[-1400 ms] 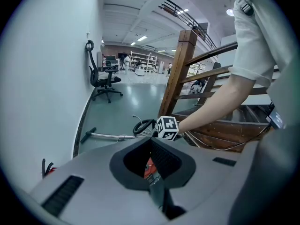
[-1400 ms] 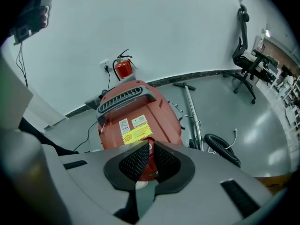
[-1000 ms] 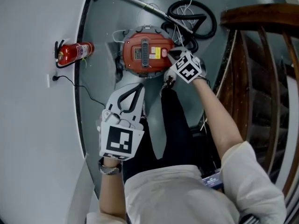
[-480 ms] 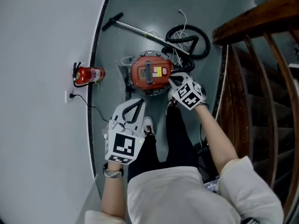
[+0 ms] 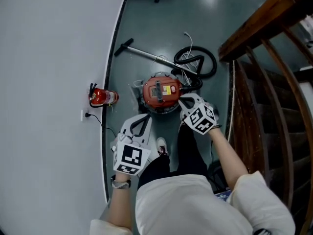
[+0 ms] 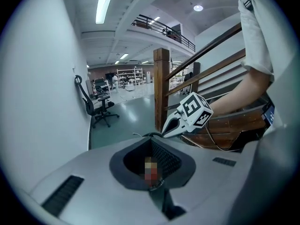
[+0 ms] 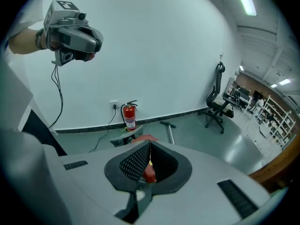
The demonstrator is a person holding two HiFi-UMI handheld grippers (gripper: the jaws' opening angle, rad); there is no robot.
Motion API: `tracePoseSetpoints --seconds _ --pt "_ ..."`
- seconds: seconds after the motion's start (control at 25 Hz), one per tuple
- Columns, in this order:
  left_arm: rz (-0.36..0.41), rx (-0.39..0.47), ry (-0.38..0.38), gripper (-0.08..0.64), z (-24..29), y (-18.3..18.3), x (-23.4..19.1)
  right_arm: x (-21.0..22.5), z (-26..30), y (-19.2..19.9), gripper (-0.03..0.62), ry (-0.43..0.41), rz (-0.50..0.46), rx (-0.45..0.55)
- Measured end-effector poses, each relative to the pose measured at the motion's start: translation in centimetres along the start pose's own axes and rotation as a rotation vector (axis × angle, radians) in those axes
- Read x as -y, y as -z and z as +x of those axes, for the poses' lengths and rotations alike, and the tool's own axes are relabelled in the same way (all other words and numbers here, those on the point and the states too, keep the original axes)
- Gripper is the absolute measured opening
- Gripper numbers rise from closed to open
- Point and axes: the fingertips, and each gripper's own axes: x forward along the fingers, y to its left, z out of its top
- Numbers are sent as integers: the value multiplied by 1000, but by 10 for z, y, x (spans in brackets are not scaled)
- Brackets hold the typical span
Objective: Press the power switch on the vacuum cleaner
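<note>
Left gripper (image 6: 151,138): we see its jaws closed tip to tip, holding nothing.
Right gripper (image 7: 149,145): jaws together and empty, with red showing through the gap behind them.
Vacuum cleaner (image 5: 161,93): red and round, on the floor ahead of our shoe (image 5: 162,146); the right gripper's tips are above its right edge.
Writing: a yellow label (image 5: 169,89) and a grey panel, neither readable.
Surface: glossy grey-green floor (image 5: 161,23) by a curved white wall (image 5: 49,82).
Around: fire extinguisher (image 5: 102,97) under a wall socket (image 7: 114,105), coiled black hose (image 5: 210,61), metal wand (image 5: 146,54), office chair (image 7: 214,102).
In the way: wooden stair railing (image 5: 264,58) on the right.
</note>
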Motion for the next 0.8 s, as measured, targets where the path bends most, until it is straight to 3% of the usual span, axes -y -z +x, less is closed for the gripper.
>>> tracePoseSetpoints --seconds 0.28,0.8 --pt "60 52 -12 2 -17 -36 11 -6 -63 -30 29 62 -18 75" --pt "207 187 38 2 -60 -95 36 -19 -197 -99 29 260 -51 211"
